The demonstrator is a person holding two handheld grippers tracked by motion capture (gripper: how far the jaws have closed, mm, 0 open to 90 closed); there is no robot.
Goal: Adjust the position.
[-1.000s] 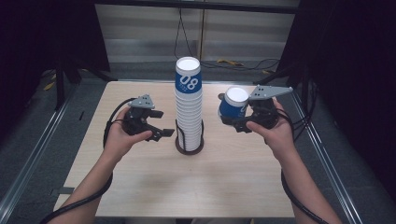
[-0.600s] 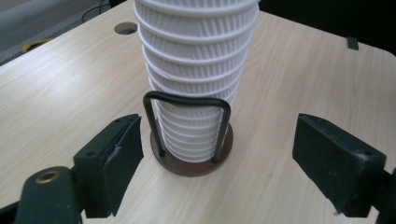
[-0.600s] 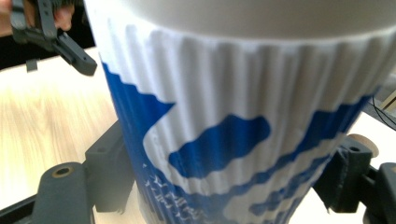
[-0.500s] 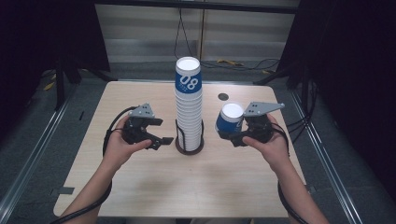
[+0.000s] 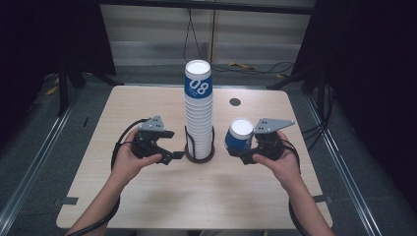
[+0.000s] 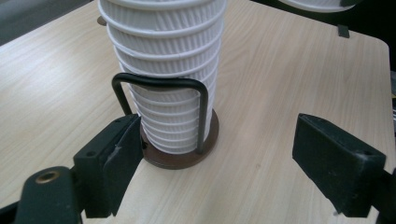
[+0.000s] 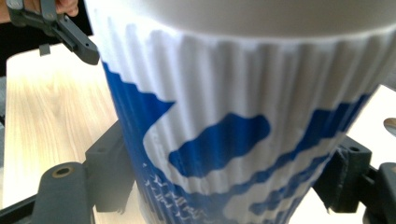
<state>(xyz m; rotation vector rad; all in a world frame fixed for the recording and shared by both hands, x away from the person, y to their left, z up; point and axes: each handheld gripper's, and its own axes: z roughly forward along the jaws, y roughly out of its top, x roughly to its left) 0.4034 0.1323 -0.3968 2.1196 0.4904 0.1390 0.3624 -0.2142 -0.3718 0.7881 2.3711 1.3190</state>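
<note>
your right hand-held gripper (image 5: 244, 153) has the loose blue-and-white cup (image 5: 239, 139) clamped between its jaws, low on the ribbed wall, just right of the cup stack (image 5: 198, 110) in its wire holder (image 5: 199, 152) mid worktop (image 5: 147, 196). left hand-held gripper (image 5: 173, 156) is wide open w/ nothing in it, jaws by the holder's brown base, one jaw close to touching it.

handling: that cup's paper, so prob. v. light and easy to crush. ribs give decent grip, but squeeze soft. best hold is mid-wall, below the rolled rim, where it's stiffer. the stack looks tall and tippy, so steady the base.

vs 0.5 s ago: right gripper + cup have come down and in toward the stack, left has crept closer to the holder. the stack hasn't shifted.
</note>
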